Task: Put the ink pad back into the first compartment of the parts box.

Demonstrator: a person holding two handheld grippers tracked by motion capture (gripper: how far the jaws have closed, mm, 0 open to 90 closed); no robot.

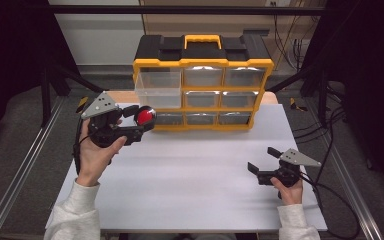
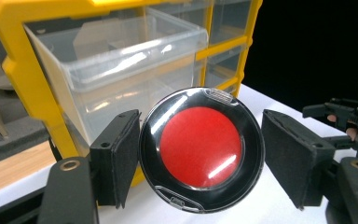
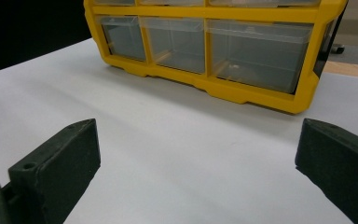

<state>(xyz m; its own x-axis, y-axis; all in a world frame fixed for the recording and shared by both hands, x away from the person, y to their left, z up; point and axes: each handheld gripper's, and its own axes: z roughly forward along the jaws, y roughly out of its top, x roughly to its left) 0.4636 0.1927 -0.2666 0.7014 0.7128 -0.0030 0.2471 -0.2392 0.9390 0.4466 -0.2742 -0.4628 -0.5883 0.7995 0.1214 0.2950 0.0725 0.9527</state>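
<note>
A: Left gripper (image 1: pixel 139 121)?
B: Jaws clamped on the red disc (image 1: pixel 145 116), held up just in front of the yellow organizer (image 1: pixel 203 62), beside its pulled-out clear drawer (image 1: pixel 158 89).
A: Right gripper (image 1: pixel 263 161)?
B: Jaws wide apart w/ nothing between, well away from the organizer.

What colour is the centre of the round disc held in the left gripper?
Red, inside a glossy black rim: the round disc shows best in the left gripper view.

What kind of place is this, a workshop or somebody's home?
Most likely a lab or workshop bench rigged for recording. A white table sits inside a metal rail frame with dark curtains around it, cables trail beside it, and a yellow parts organizer with clear drawers stands at the back.
</note>
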